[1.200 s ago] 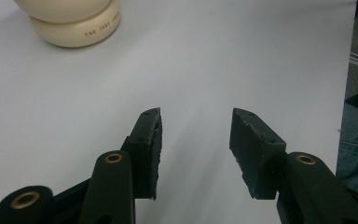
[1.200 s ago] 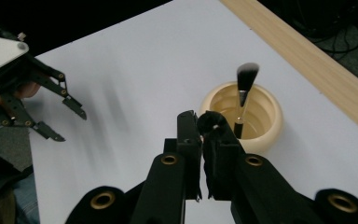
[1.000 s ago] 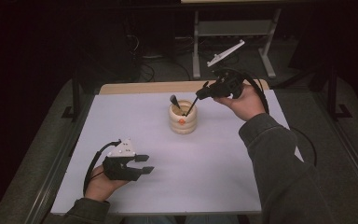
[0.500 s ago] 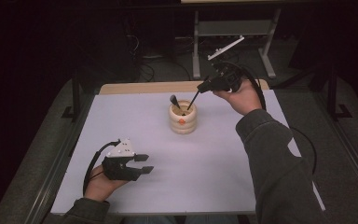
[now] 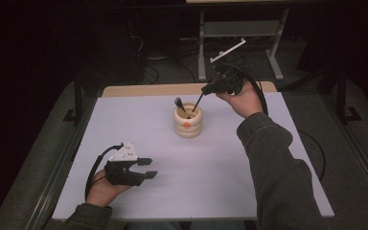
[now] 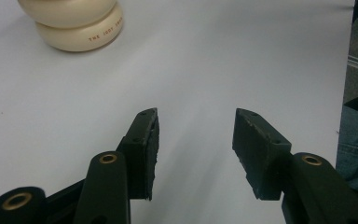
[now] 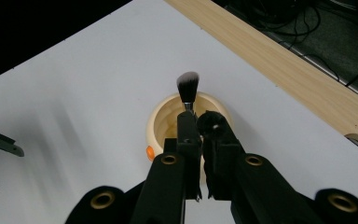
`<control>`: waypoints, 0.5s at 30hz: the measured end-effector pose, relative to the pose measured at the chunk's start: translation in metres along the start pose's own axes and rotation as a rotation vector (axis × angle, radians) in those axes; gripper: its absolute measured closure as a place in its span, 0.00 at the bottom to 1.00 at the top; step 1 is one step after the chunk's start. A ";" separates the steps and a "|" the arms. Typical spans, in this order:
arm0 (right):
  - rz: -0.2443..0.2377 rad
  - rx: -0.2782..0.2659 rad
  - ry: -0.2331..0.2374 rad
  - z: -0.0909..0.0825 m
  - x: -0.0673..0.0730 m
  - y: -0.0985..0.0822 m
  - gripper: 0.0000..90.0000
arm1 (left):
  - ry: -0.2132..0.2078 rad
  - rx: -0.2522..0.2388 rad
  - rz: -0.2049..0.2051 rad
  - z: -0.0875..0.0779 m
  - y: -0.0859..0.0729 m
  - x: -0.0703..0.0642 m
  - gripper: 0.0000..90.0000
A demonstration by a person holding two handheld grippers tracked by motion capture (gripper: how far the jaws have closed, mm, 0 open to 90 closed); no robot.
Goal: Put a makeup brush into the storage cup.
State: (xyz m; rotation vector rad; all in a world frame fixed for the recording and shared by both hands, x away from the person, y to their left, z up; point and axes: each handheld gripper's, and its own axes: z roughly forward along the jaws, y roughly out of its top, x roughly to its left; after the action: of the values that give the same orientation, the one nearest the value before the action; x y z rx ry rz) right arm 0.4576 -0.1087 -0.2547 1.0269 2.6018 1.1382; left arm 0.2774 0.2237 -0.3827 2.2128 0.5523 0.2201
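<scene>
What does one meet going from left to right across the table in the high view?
Left hand-held gripper → cream pot with a brush in it → right hand-held gripper, shut on a thin dark stick that slants down into the pot.

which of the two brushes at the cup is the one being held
The brush on the right, slanting up from the cup into the right gripper, whose jaws are shut on its handle. The other brush stands free in the cup, bristles up.
</scene>
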 end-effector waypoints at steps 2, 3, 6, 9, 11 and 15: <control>0.004 0.001 -0.003 0.003 0.000 0.001 0.94 | 0.000 0.000 0.000 0.000 0.000 0.000 0.56; -0.003 0.001 -0.005 0.004 0.000 0.001 0.94 | 0.000 0.000 -0.002 0.000 0.000 0.000 0.56; 0.009 0.004 -0.011 0.007 -0.001 0.001 0.94 | -0.004 -0.001 -0.008 0.000 0.000 -0.001 0.56; 0.014 0.006 -0.015 0.009 -0.002 0.000 0.94 | -0.004 0.000 -0.010 0.000 0.000 -0.001 0.55; 0.008 0.006 -0.019 0.009 -0.003 0.000 0.94 | -0.003 -0.002 -0.008 0.000 0.000 -0.001 0.55; 0.020 0.000 -0.023 0.012 -0.005 -0.001 0.94 | 0.001 -0.006 0.003 -0.001 0.000 0.000 0.54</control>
State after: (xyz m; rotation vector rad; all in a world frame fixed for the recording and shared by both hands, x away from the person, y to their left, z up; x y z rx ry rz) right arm 0.4655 -0.1055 -0.2642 1.0616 2.5801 1.1233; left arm 0.2776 0.2242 -0.3819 2.2078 0.5482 0.2240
